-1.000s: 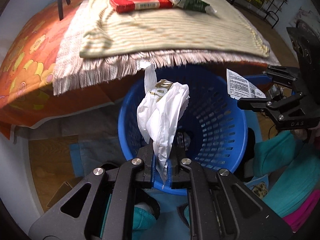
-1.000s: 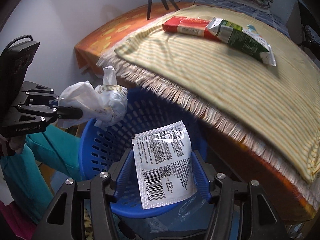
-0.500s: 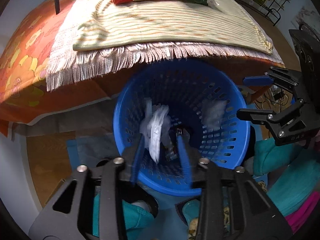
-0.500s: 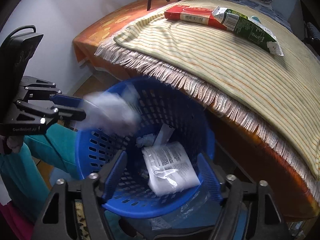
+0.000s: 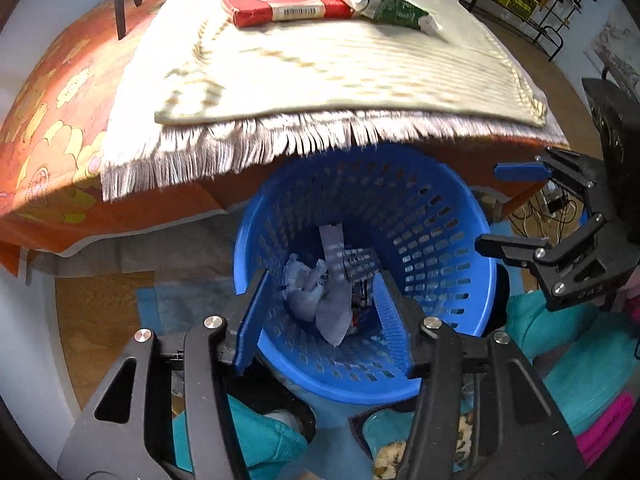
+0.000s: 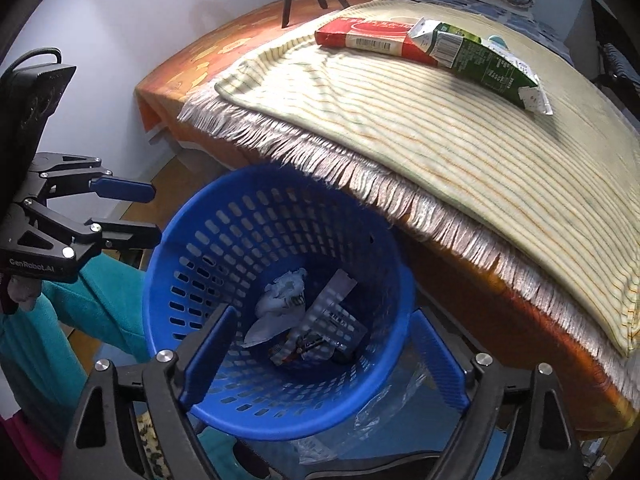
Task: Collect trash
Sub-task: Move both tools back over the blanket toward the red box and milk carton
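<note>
Left gripper: we see its jaws spread wide over the blue basket, holding nothing.
Basket contents: one crumpled white bag, one printed packet, a dark wrapper.
Right gripper: jaws wide apart, empty, above the basket.
Beyond the basket, on the striped cloth: we count two cartons, one red, one green.

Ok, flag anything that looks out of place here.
Two pieces of trash lie on the striped blanket, outside the blue basket: a red carton and a torn green carton overlapping it. Both grippers are open, empty.
</note>
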Tool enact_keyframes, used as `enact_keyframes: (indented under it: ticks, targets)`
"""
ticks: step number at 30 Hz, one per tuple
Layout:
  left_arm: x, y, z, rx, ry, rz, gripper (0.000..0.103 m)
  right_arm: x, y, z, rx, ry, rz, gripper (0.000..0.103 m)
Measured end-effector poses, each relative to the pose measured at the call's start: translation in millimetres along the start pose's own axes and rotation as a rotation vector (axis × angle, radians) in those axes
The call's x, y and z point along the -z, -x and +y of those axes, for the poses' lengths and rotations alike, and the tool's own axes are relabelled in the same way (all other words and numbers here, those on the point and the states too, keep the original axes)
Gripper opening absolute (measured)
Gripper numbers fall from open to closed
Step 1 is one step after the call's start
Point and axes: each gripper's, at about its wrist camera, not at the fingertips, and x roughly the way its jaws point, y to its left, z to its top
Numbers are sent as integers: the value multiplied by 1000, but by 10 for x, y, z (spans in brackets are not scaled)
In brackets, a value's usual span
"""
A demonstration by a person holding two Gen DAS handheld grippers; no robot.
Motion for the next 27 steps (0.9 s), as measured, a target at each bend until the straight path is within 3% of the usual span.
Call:
enact_keyframes:
  ticks: [6, 19, 27]
  targets:
    - [-218, 109, 37, 4, 3, -38, 55, -64, 87, -57, 16, -10, -26, 94]
    - [-1001, 349, 156, -23, 3, -163, 59, -299, 276, -320, 53, -70, -82, 97]
    - [-1190, 448, 158, -31, 10, -219, 59, -390, 391, -432, 77, -89, -115, 101]
